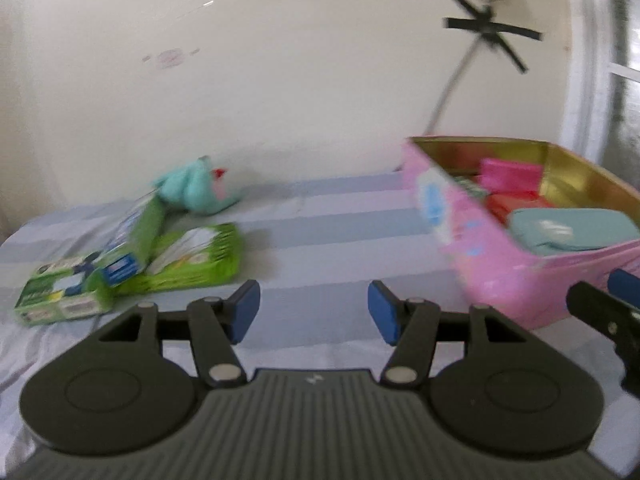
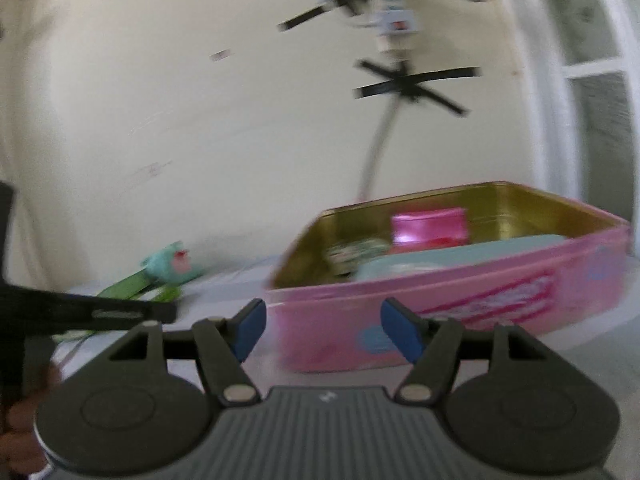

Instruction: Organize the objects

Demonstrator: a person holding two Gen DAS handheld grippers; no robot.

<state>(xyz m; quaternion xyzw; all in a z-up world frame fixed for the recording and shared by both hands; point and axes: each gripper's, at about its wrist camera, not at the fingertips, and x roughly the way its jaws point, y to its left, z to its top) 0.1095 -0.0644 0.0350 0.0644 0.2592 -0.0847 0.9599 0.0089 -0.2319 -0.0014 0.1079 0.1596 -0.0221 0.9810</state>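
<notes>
One open pink tin (image 1: 496, 264) with a gold inside sits on the striped bedsheet (image 1: 320, 224), to the right in the left wrist view and straight ahead in the right wrist view. Inside it lie a shiny pink packet (image 2: 430, 226) toward the back wall, a flat pale teal pouch (image 1: 572, 230) along the near side, something red (image 1: 516, 204) between them, and a small green-and-white patterned item (image 2: 352, 252) at the left end. The tin's outer wall carries pale blue and red printing, too blurred to read. Well apart from the tin, on the left of the sheet, three green packs (image 1: 132, 256) lie in a loose overlapping pile, with white and blue labels whose writing cannot be read; just behind them rests a teal soft toy (image 1: 196, 188). The left gripper (image 1: 314, 312) stands with its blue pads spread over bare sheet, nothing between them. The right gripper (image 2: 324, 330) is likewise spread and empty, just before the tin's near wall.
</notes>
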